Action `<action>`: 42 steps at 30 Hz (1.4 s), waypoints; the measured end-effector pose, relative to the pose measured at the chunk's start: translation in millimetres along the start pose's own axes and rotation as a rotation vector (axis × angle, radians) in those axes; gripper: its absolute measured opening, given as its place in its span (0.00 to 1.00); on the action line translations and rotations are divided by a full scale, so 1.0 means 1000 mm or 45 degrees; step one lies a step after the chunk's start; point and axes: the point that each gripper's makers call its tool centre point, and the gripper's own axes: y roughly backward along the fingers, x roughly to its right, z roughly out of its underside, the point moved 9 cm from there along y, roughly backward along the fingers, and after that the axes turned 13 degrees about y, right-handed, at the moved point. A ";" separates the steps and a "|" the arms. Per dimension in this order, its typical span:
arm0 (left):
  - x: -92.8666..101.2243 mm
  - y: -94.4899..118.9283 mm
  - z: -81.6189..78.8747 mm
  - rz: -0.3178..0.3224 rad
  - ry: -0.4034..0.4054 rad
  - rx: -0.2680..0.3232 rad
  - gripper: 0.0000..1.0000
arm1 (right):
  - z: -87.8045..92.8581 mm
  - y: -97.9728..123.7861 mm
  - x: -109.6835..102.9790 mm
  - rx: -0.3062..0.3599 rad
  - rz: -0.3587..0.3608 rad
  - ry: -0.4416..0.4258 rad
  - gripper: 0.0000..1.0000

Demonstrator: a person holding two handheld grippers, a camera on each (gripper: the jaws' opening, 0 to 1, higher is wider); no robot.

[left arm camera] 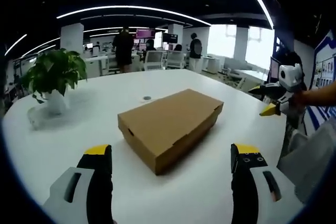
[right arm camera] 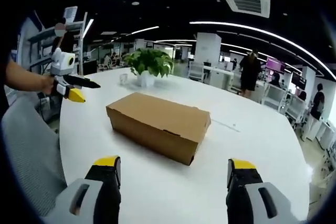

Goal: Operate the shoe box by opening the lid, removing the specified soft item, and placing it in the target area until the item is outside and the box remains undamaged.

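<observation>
A brown cardboard shoe box (left arm camera: 170, 121) lies on the white table (left arm camera: 105, 129) with its lid down. My left gripper (left arm camera: 173, 153) is open, its yellow-tipped jaws wide apart just short of the box's near corner. In the right gripper view the same box (right arm camera: 157, 124) lies ahead, and my right gripper (right arm camera: 176, 163) is open in front of its long side. Each gripper also shows in the other's view, held up off the table edge: the right gripper (left arm camera: 270, 100) and the left gripper (right arm camera: 76, 90). The soft item is hidden.
A potted green plant (left arm camera: 52, 74) stands on the table at the left, also seen as the plant (right arm camera: 149, 64) beyond the box. A small round cap (left arm camera: 147, 98) sits in the tabletop behind the box. A grey chair back (right arm camera: 29, 150) is close at the left. People stand among desks behind.
</observation>
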 end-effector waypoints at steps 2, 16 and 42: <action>0.000 -0.003 0.001 -0.001 0.002 -0.011 0.97 | 0.001 -0.004 0.001 -0.004 -0.011 0.010 0.82; -0.008 -0.024 0.003 -0.032 0.031 -0.031 0.94 | 0.003 -0.035 0.016 0.003 -0.088 0.052 0.78; -0.017 -0.046 0.014 -0.067 0.030 -0.100 0.92 | -0.004 -0.077 0.023 0.011 -0.205 0.098 0.75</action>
